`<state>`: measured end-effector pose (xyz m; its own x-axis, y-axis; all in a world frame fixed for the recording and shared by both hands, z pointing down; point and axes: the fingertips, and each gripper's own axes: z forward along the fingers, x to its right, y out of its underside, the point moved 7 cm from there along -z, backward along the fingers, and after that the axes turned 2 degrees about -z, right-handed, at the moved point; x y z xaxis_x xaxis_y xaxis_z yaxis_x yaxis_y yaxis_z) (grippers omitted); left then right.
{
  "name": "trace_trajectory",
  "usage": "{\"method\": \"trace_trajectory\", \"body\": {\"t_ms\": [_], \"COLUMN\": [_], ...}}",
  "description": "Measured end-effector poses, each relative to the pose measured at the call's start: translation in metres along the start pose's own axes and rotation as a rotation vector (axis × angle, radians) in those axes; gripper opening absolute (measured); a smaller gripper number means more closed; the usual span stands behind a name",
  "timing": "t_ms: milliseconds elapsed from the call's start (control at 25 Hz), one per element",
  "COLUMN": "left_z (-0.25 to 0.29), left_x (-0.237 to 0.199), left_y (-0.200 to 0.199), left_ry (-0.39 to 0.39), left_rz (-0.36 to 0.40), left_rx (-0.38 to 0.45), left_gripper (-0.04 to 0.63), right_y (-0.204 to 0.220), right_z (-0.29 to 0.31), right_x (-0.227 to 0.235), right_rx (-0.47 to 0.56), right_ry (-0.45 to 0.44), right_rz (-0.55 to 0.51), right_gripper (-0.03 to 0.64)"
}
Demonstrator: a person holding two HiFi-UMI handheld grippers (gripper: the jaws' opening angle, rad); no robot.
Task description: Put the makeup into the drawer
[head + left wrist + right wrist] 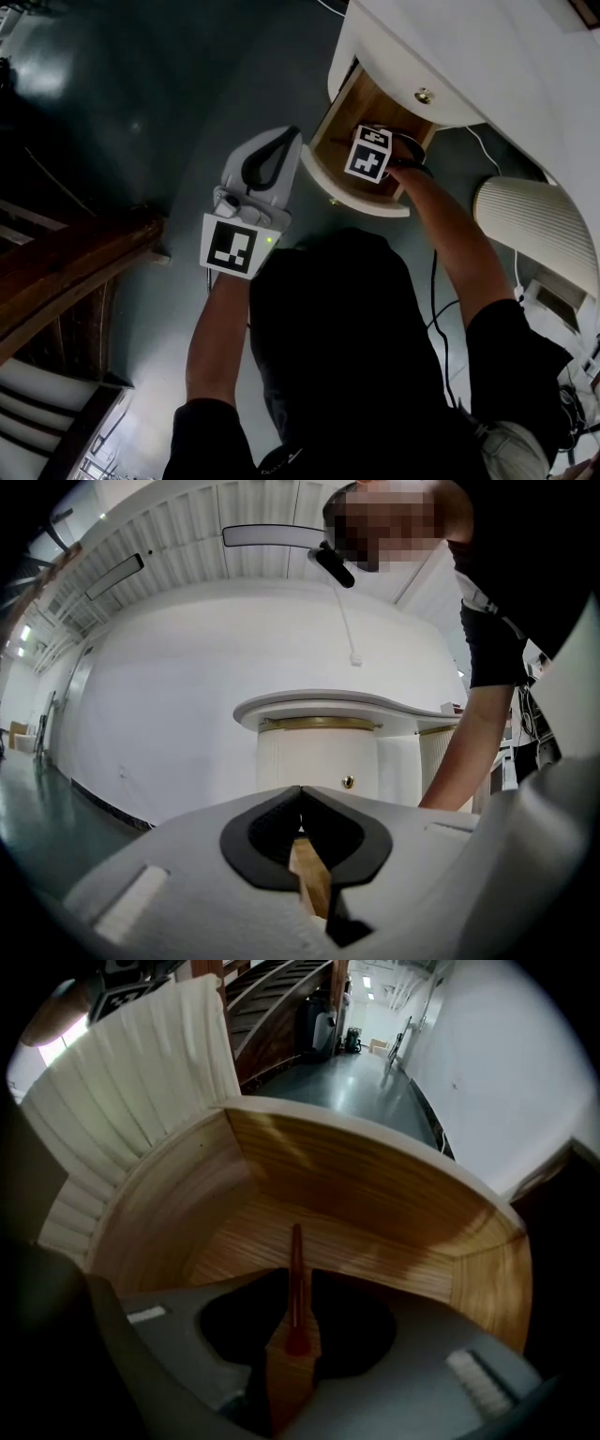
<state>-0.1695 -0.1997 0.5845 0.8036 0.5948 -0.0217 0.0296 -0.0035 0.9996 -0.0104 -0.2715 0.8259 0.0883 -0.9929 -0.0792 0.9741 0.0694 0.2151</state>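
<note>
Right claw (296, 1283) around red pencil (296, 1246)

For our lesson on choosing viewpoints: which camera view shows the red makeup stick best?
The right gripper view. There the red makeup stick is seen close up, clamped between the jaws of the right gripper over the open drawer. In the head view that gripper hides the stick. The left gripper view does not show it at all.

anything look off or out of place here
Nothing stands out. The drawer is open and looks intact. The right gripper holds a slim red makeup stick over its wooden floor. The left gripper hangs outside it, jaws together and empty.
</note>
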Motion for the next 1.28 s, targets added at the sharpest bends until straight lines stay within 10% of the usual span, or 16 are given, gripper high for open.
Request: {"method": "trace_trajectory", "body": {"t_ms": [680,1280], "left_z": [-0.011,-0.037], "left_x": [0.019,0.048], "left_y": [-0.072,-0.238], "left_ry": [-0.007,-0.005], "left_rz": [-0.066,-0.101], "left_rx": [-0.050,-0.008], "left_gripper": [0.011,0.011], "right_y": [-0.027,-0.096], "right_z": [-0.191,-0.447], "right_x": [-0.025,-0.073], "right_rx": [0.399,0.843], "right_ry": [0.284,0.391], "right_rz": [0.162,0.238], "right_gripper": [0.008,0.003]}}
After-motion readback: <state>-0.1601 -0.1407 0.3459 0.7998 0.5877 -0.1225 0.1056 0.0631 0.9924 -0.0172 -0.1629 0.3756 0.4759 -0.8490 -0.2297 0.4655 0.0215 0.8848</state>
